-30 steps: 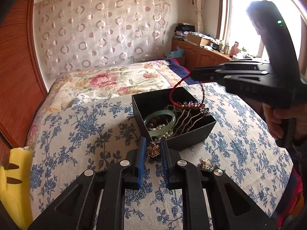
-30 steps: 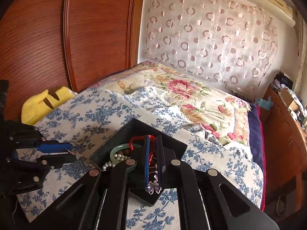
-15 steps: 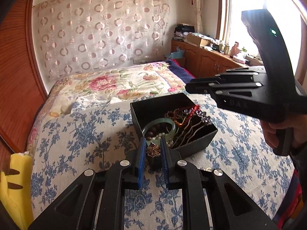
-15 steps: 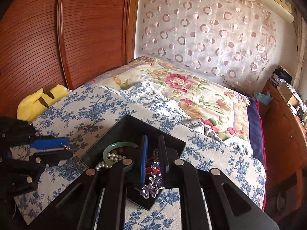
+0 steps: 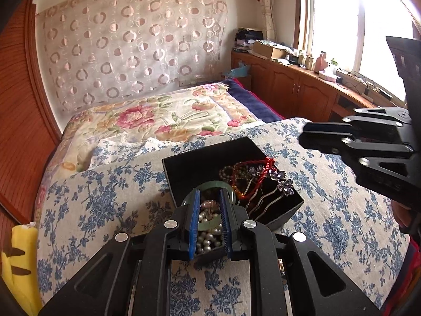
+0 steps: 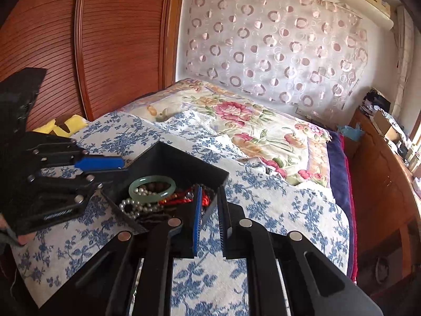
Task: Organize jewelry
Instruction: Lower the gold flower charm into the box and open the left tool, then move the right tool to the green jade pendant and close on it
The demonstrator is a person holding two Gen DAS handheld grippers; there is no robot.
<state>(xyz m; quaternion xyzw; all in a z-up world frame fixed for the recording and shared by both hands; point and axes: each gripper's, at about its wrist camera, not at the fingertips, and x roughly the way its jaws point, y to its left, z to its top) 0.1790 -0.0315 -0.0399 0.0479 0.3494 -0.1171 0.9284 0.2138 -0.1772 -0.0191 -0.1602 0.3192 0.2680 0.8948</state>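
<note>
The black box (image 5: 210, 163) sits on the blue-flowered cover (image 5: 105, 197), holding a green bangle (image 6: 152, 187), pearls (image 6: 131, 208), a red cord (image 5: 252, 168) and hairpins (image 5: 279, 184). The left gripper (image 5: 209, 197) hangs over the box's near corner, jaws parted, nothing gripped; pearls and a small flower piece (image 5: 209, 206) show between them. The right gripper (image 6: 210, 197) stands over the opposite corner, jaws apart and empty. Open cover lies all around the box.
</note>
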